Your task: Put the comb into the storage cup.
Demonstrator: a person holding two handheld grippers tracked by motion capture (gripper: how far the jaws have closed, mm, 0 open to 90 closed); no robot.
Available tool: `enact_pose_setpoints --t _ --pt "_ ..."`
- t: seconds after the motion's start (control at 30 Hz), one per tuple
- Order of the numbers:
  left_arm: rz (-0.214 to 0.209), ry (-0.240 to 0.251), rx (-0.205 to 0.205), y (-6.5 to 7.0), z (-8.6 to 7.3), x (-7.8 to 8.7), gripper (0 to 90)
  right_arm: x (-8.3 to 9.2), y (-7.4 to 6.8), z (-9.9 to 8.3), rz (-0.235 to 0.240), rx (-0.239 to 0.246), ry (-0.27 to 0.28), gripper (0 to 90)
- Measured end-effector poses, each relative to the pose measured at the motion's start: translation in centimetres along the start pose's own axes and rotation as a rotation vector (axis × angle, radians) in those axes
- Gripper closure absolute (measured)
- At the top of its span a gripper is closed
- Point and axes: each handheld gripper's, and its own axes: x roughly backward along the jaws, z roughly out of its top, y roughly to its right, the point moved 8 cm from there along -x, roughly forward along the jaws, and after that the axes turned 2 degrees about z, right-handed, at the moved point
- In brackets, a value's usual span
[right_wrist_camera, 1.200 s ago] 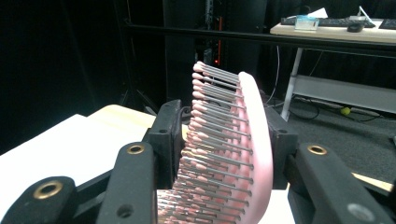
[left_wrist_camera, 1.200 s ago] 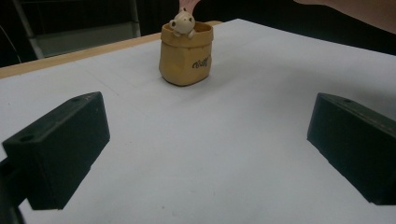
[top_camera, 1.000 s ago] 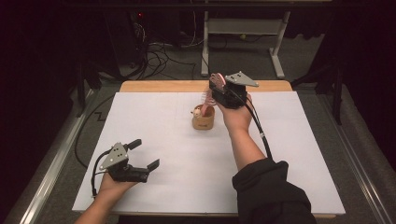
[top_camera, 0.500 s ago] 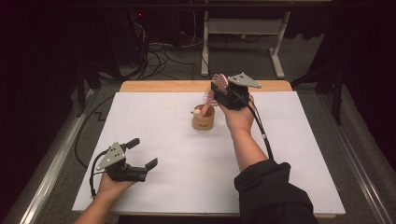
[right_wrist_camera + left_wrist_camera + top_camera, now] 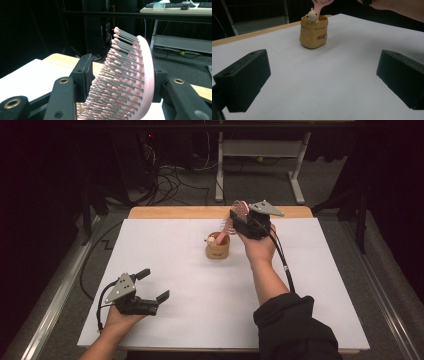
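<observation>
Hairbrush [image 5: 239, 213] handle sits in the pot [image 5: 218, 248] near the table's far edge; my right gripper [image 5: 246, 220] has just been loosening around its head. Next: lift clear. Left gripper [image 5: 150, 287] gapes, idle.

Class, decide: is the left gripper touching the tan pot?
Apart. The left gripper view shows bare white table between the left gripper and the tan pot.

A white sheet [image 5: 165, 270] covers a wooden table [image 5: 170, 212] on grey carpet [image 5: 390, 280]. Behind it the room is dark, with tangled cables [image 5: 170, 175] on the floor and a white desk frame [image 5: 260, 155]. A keyboard [image 5: 172, 4] lies on that desk.
</observation>
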Motion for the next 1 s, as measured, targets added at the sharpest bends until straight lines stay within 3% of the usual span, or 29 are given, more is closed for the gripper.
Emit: enact_pose_setpoints --t 1.0 --pt "-0.003 -0.003 0.001 0.1 0.0 0.0 0.0 0.4 2.7 -2.1 -0.047 -0.040 -0.028 47.3"
